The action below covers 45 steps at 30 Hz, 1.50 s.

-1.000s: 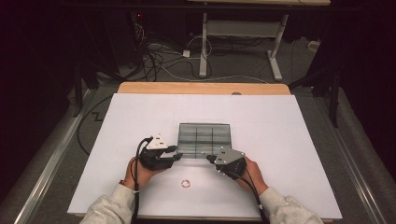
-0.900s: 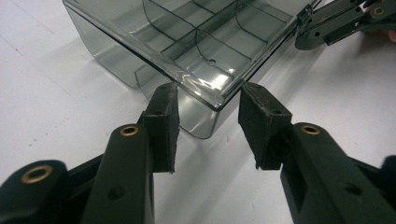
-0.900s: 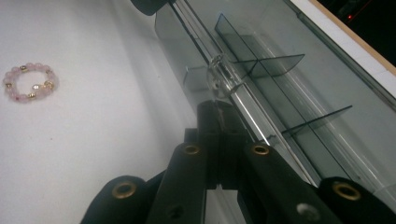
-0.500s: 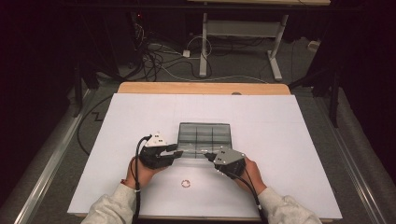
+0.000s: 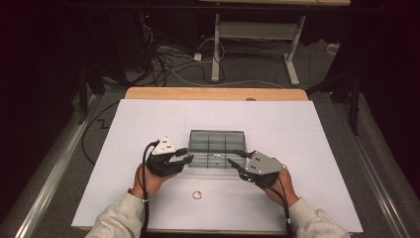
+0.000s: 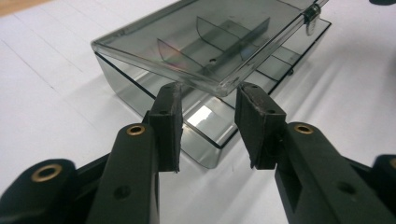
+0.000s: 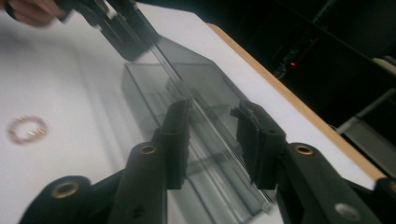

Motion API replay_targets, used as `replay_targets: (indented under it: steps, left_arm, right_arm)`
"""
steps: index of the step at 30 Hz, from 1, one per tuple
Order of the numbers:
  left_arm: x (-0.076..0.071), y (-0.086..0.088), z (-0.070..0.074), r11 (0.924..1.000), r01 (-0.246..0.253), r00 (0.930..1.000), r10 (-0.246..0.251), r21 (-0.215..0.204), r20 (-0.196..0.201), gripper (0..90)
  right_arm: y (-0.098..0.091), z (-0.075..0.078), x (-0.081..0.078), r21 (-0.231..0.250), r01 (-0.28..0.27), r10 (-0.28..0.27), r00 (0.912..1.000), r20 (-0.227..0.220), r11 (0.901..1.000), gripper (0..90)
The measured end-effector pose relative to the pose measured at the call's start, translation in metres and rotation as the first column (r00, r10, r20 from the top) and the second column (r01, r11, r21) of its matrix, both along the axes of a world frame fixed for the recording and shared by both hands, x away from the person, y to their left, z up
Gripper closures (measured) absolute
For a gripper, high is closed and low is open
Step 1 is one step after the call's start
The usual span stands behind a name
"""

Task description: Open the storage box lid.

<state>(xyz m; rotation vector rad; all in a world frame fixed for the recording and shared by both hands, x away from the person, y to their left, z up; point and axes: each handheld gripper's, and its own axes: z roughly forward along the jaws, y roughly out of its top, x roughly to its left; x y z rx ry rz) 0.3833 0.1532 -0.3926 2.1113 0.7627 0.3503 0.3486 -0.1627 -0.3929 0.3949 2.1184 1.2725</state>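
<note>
A clear grey compartment box sits mid-table, and its hinged lid is raised off the base at the near edge. My left gripper is at the box's left front. Its jaws stand apart around the base's corner, and the pads do not press on it. My right gripper is at the right front. Its jaws have just been opening, and the lid's thin edge runs between them untouched. A small ring lies on the white sheet in front of the box.
The white sheet covers the table, and a wooden edge shows at the far side. Beyond it are a dark floor with cables and a desk frame. The other hand and its gripper show in the right gripper view.
The right gripper's jaws have gone from shut to apart, and that hand has lifted slightly. The left gripper has stayed in place.
</note>
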Motion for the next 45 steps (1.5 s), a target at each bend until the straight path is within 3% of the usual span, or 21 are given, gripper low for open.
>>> replay_targets:
  steps: [4, 8, 11, 16, 19, 26, 33, 41, 45]
  left_arm:
    - [-0.001, -0.003, 0.005, 0.9997, -0.003, 0.9993, 0.002, 0.024, 0.037, 60.1]
    - [-0.001, -0.005, 0.008, 0.9991, -0.014, 0.9974, 0.011, 0.040, 0.071, 60.0]
    - [-0.001, -0.007, 0.010, 0.9981, -0.027, 0.9947, 0.021, 0.056, 0.100, 60.0]
    - [0.000, -0.011, 0.013, 0.9957, -0.045, 0.9885, 0.033, 0.081, 0.148, 60.0]
    - [0.002, -0.016, 0.015, 0.9891, -0.073, 0.9747, 0.044, 0.128, 0.219, 59.9]
    - [0.013, -0.022, 0.020, 0.9806, -0.088, 0.9597, 0.036, 0.175, 0.279, 60.1]
    - [0.024, -0.021, 0.023, 0.9894, -0.070, 0.9652, 0.035, 0.127, 0.259, 60.2]
    - [0.026, -0.009, 0.029, 0.9911, -0.118, 0.9580, 0.097, 0.062, 0.270, 55.8]
    - [0.032, -0.009, 0.035, 0.9891, -0.138, 0.9495, 0.118, 0.051, 0.291, 54.6]
  right_arm:
    - [-0.011, -0.001, 0.005, -0.048, 0.063, -0.061, 0.9969, 0.049, 0.9969, 55.0]
    - [-0.016, -0.005, 0.013, -0.076, 0.102, -0.099, 0.9942, 0.042, 0.9918, 51.2]
    - [-0.018, -0.005, 0.018, -0.110, 0.130, -0.121, 0.9892, 0.083, 0.9854, 55.8]
    - [-0.022, -0.004, 0.027, -0.101, 0.167, -0.159, 0.9836, 0.086, 0.9808, 68.9]
    - [-0.026, 0.000, 0.033, -0.084, 0.176, -0.169, 0.9821, 0.083, 0.9808, 73.9]
    - [-0.025, 0.012, 0.041, -0.069, 0.187, -0.179, 0.9774, 0.114, 0.9799, 80.9]
    - [-0.025, 0.022, 0.052, -0.051, 0.185, -0.179, 0.9786, 0.101, 0.9814, 83.5]
    - [-0.026, 0.028, 0.061, -0.016, 0.185, -0.183, 0.9810, 0.064, 0.9827, 83.4]
    - [-0.026, 0.030, 0.064, -0.008, 0.187, -0.187, 0.9810, 0.053, 0.9822, 83.2]
